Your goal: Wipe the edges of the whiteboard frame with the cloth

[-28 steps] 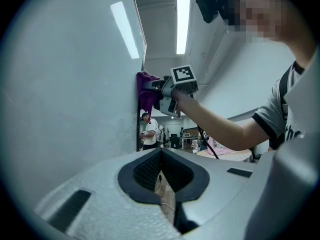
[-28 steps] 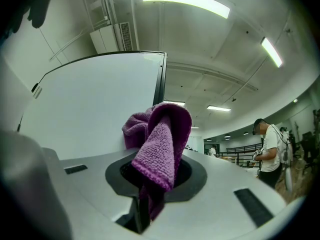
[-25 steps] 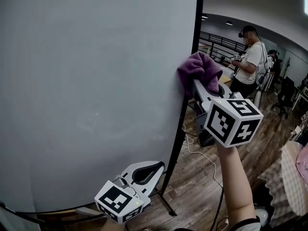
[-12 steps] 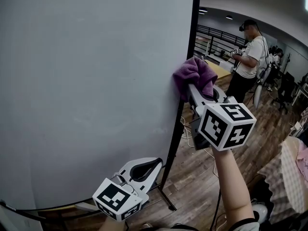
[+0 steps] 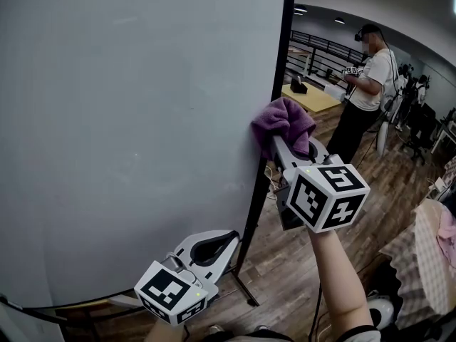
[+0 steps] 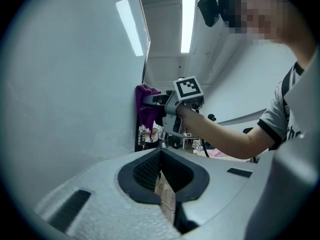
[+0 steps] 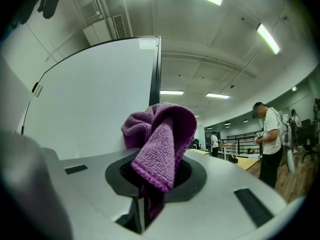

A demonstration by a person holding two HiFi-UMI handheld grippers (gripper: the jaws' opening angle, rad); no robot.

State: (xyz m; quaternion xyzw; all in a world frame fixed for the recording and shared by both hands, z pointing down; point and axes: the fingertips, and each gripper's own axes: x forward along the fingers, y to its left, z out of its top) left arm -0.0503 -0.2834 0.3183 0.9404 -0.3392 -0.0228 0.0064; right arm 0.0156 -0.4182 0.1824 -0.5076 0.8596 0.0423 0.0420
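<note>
A tall whiteboard (image 5: 135, 141) fills the left of the head view, with its black right frame edge (image 5: 276, 84) running top to bottom. My right gripper (image 5: 274, 142) is shut on a purple cloth (image 5: 283, 122), and the cloth presses against that frame edge about halfway up. In the right gripper view the cloth (image 7: 160, 141) bunches out of the jaws beside the black frame edge (image 7: 155, 74). My left gripper (image 5: 226, 242) hangs low beside the frame's lower part, jaws together and empty. The left gripper view shows the cloth (image 6: 145, 109) on the frame edge (image 6: 141, 74) above it.
A person (image 5: 365, 91) with grippers stands behind to the right near a yellow table (image 5: 310, 97). The whiteboard's black stand foot (image 5: 244, 291) rests on the wooden floor (image 5: 285, 262), where cables (image 5: 281, 212) lie. Checked fabric (image 5: 427, 262) is at the far right.
My right gripper has slid the purple cloth down the right frame edge. The left gripper has stayed low, almost still.
</note>
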